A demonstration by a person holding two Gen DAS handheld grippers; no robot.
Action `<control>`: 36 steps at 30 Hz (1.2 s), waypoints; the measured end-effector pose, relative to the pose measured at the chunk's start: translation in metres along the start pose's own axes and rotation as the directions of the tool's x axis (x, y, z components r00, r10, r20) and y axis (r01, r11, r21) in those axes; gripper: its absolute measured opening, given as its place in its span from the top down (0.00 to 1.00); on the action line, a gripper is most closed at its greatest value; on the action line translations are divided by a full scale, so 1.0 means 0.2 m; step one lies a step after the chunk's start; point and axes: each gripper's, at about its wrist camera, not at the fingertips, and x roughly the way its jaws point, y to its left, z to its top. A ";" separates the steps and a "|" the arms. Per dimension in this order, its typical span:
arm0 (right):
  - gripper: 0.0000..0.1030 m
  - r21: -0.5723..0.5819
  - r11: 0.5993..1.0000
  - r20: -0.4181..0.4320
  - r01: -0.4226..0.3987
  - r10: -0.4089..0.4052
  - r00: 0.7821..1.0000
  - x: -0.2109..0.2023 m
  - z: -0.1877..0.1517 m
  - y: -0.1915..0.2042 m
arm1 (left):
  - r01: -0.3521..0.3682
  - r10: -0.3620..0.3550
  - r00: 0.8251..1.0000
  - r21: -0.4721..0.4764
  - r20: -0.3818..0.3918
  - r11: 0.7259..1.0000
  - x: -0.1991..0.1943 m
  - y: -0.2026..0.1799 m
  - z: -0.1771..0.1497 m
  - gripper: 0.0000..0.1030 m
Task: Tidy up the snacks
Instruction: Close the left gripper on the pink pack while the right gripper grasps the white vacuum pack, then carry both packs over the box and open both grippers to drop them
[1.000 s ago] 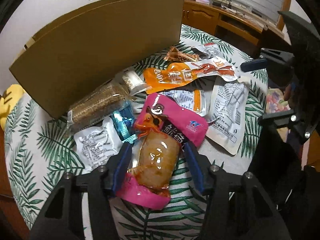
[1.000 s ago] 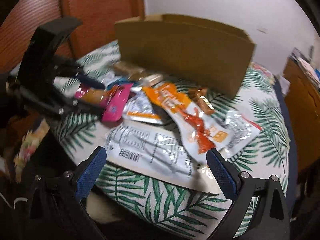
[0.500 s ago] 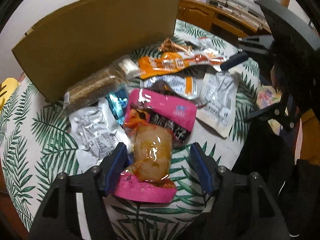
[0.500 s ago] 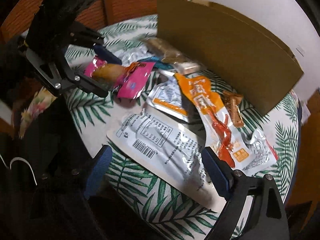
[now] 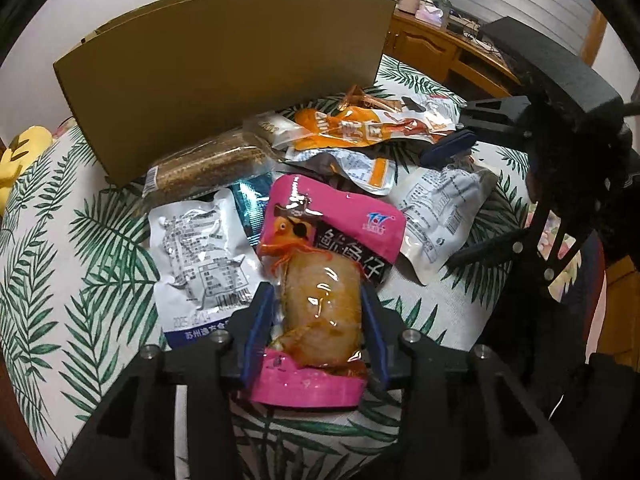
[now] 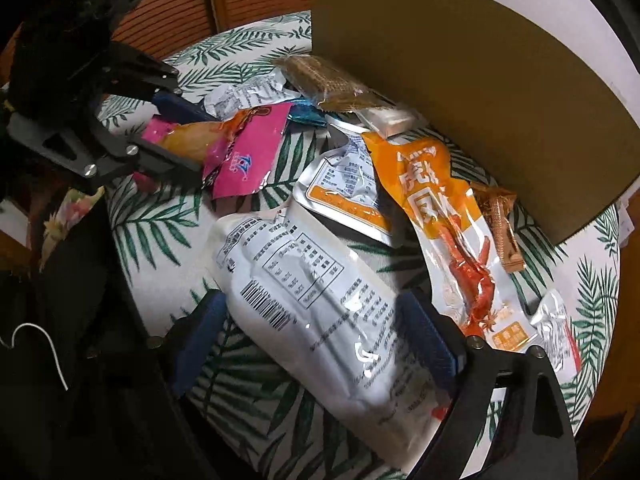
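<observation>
Left gripper point(image 5: 318, 322) has its blue fingers point(image 5: 258, 330) pressed against both sides of the pink pack point(image 5: 320, 280), right at the clear window end, so that one looks gripped. Right gripper point(image 6: 316, 344) sits with fingers wide, straddling the white pouch point(image 6: 316, 300) but not pinching it; there is a gap on each side.

Landmark is the box point(image 5: 224, 80), the big cardboard wall standing at the back of the leaf-print table point(image 5: 80, 240). The pink pack lies in front of the box, at the table's near edge. Between it and the box: a silver pouch point(image 5: 200, 252), a teal wrapper point(image 5: 250, 208) and a brown bar point(image 5: 204, 168) that lies right against the box wall. Off to the right of the box's front lie the orange pack point(image 6: 436, 208) and the white pouch.

Step in hand, by my read: grasping, one snack per hand (nothing has visibly reached the box yet). Next move likely calls for the right fingers to narrow on the slippery pouch, then both lift clear of the pile and carry over the box wall without dragging neighbours.
</observation>
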 end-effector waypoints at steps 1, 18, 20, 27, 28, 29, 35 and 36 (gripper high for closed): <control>0.05 0.001 1.000 0.001 -0.002 0.002 1.000 0.00 0.00 0.00 | -0.002 0.002 1.000 -0.003 0.006 1.000 0.00 0.00 0.00 0.60; 0.61 0.046 0.999 0.017 0.020 -0.021 1.000 -0.05 -0.02 -0.02 | -0.018 0.026 0.996 -0.100 0.081 0.995 -0.06 0.03 -0.09 0.63; 0.62 0.039 0.999 0.025 0.036 -0.037 0.999 -0.05 -0.02 -0.01 | -0.018 0.028 0.996 -0.109 0.090 0.994 -0.07 0.03 -0.10 0.63; 0.63 0.062 0.997 0.078 0.041 -0.045 0.996 -0.10 -0.05 0.01 | -0.018 0.037 0.990 -0.137 0.138 0.990 -0.13 0.00 -0.10 0.63; 0.63 0.066 0.997 0.092 0.045 -0.051 0.994 -0.11 -0.04 0.01 | -0.021 0.042 0.988 -0.139 0.149 0.990 -0.14 0.00 -0.09 0.63; 0.63 0.073 0.996 0.111 0.054 -0.062 0.992 -0.13 -0.04 0.01 | -0.024 0.047 0.985 -0.143 0.164 0.989 -0.15 0.00 -0.09 0.63; 0.63 0.134 0.988 0.217 0.071 -0.100 0.971 -0.29 0.01 -0.04 | -0.013 0.056 0.966 -0.170 0.253 0.985 -0.26 -0.01 -0.04 0.63; 0.63 0.137 0.988 0.237 0.073 -0.104 0.966 -0.32 0.03 -0.04 | -0.012 0.059 0.961 -0.171 0.270 0.985 -0.29 -0.01 -0.01 0.63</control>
